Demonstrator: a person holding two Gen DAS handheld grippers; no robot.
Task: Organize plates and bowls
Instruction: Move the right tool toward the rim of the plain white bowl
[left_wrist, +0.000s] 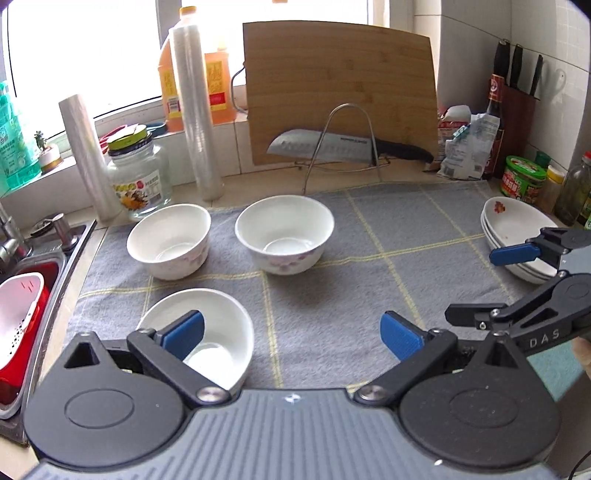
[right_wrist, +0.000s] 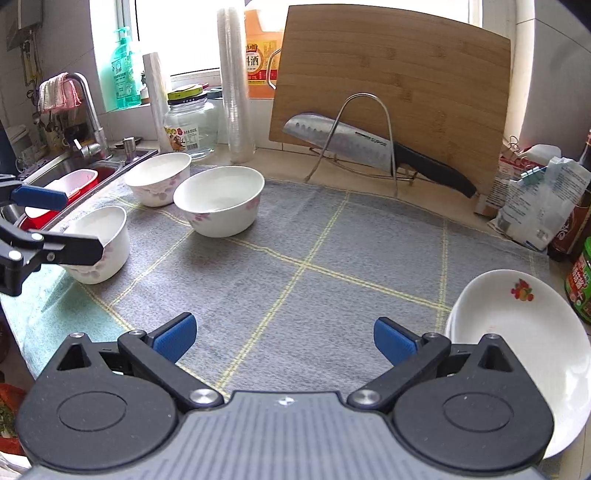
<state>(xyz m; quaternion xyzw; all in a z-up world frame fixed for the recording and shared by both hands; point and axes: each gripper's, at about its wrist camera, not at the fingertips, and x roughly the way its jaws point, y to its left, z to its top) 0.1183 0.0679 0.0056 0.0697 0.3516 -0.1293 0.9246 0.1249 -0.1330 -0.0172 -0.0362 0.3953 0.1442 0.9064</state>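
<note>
Kitchen tabletop (left_wrist: 229, 192) by window, covered w/ grey checked cloth mat (right_wrist: 332, 258); steel sink (left_wrist: 55, 251) at left edge.

Items:
- 3 white ceramic bowls w/ pink flower print, left part of mat: near bowl (left_wrist: 218, 332), back-left bowl (left_wrist: 168, 240), back-centre bowl (left_wrist: 284, 234). All upright, apart from each other, none nested.
- Stack of white shallow plates w/ fruit motif (right_wrist: 517, 332), right edge of mat; count unclear.
- Bamboo cutting board (left_wrist: 340, 88) + steel cleaver (left_wrist: 332, 146) on wire rack behind; leave alone.

Tools:
- Left tool (left_wrist: 291, 336): released, jaws wide, empty; left pad over near bowl's rim.
- Right tool (right_wrist: 284, 339): released, empty, just beside plate stack.

Step, est.: nest the bowls. Pinch near bowl's wall at rim, one pad inside, one outside; lift level, lower centred into a back bowl. Glazed rim may slip, so close firmly.
</note>
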